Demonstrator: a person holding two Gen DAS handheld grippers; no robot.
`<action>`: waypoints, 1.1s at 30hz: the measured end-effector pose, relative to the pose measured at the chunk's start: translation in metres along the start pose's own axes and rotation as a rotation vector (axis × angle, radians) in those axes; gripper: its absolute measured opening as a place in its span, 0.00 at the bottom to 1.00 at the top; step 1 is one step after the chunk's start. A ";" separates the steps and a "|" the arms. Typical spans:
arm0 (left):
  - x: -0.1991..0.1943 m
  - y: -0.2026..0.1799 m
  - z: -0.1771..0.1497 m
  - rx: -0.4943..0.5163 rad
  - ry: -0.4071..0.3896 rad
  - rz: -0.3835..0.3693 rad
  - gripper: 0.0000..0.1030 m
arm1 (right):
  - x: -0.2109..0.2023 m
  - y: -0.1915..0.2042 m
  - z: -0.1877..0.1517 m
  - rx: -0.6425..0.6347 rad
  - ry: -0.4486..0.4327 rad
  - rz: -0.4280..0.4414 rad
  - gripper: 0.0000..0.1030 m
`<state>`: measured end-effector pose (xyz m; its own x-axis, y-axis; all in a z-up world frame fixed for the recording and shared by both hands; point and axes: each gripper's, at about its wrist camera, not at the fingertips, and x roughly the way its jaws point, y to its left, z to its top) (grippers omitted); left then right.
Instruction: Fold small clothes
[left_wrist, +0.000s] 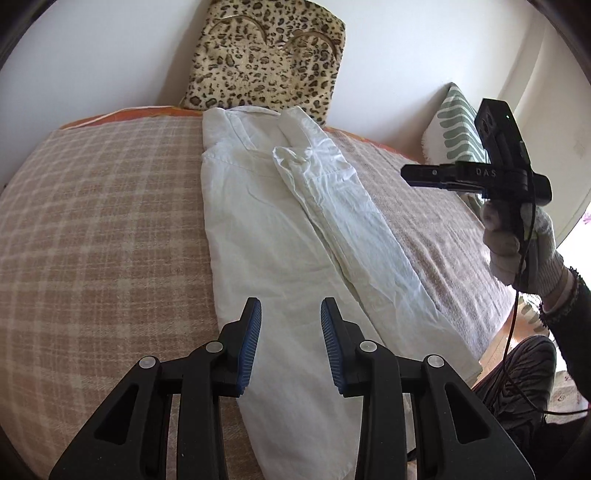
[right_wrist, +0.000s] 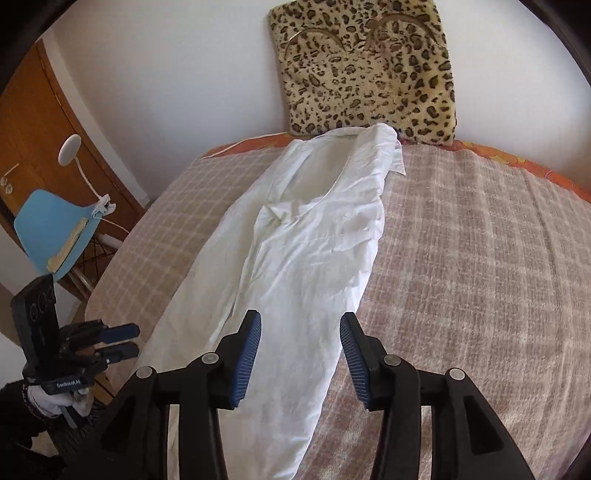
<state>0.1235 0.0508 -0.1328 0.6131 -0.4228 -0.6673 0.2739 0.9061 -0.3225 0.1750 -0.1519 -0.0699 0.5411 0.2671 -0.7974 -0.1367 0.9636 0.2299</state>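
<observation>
The white shirt (left_wrist: 280, 229) lies as a narrow strip down the middle of the bed (left_wrist: 92, 221), its long axis running from the near edge to the collar at the far edge; both sides look folded in; the left hand-held gripper (left_wrist: 291, 343) hovers over the near hem, jaws apart and empty; the right hand-held gripper (right_wrist: 300, 358) also stands apart, empty, beside the strip's right edge; the hem itself is cut off from view.

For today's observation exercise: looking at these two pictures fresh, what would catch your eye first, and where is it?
First the white shirt, folded into a long strip down the middle of the checked blanket. Next the leopard-print cushion, propped against the wall right behind the collar. Nearest the camera, the left claw hangs open above the shirt's near end, gripping nothing.
</observation>
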 end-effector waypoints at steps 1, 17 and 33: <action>0.003 -0.002 -0.001 0.007 0.003 -0.010 0.31 | 0.008 -0.007 0.017 0.020 -0.013 -0.009 0.47; 0.032 -0.066 0.001 0.217 0.057 -0.236 0.31 | 0.152 -0.123 0.159 0.323 -0.002 0.115 0.49; 0.045 -0.059 -0.009 0.188 0.175 -0.232 0.31 | 0.132 -0.090 0.155 0.061 -0.087 -0.186 0.18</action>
<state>0.1279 -0.0214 -0.1501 0.3869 -0.5990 -0.7011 0.5329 0.7657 -0.3602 0.3874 -0.2059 -0.1100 0.6226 0.0802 -0.7784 0.0208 0.9927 0.1190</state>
